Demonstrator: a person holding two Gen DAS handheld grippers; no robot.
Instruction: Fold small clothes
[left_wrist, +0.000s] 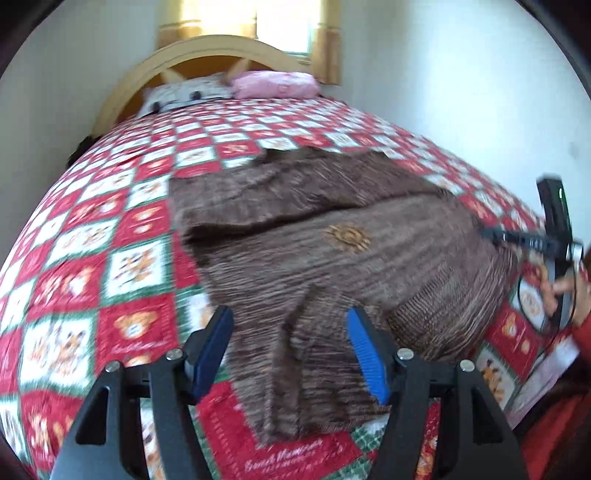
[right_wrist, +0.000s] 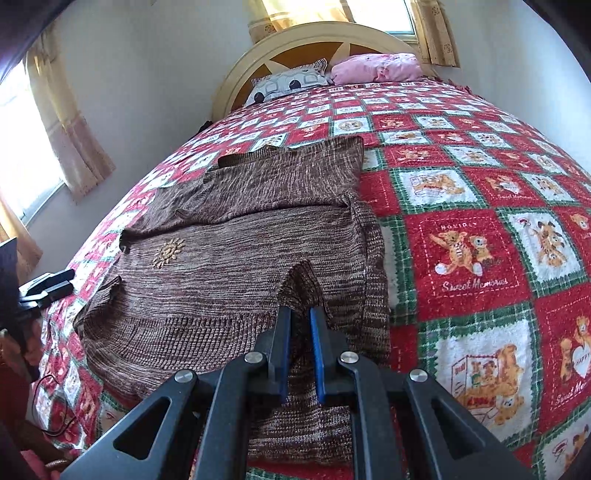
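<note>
A brown knitted sweater (left_wrist: 325, 236) with a small gold sun patch (left_wrist: 347, 238) lies partly folded on the red, white and green bear quilt (left_wrist: 92, 258). My left gripper (left_wrist: 291, 328) is open just above the sweater's near sleeve, holding nothing. In the right wrist view the sweater (right_wrist: 229, 266) fills the left of the bed. My right gripper (right_wrist: 301, 319) is nearly shut, with a raised fold of the sweater's near part (right_wrist: 299, 280) between its blue pads. The right gripper also shows at the right edge of the left wrist view (left_wrist: 491, 232), blurred.
Two pillows, one patterned (right_wrist: 291, 83) and one pink (right_wrist: 380, 68), lie by the wooden headboard (right_wrist: 314, 40). The quilt (right_wrist: 480, 221) is bare to the right of the sweater. Walls and curtained windows surround the bed. A black cable (right_wrist: 51, 417) hangs at the left bed edge.
</note>
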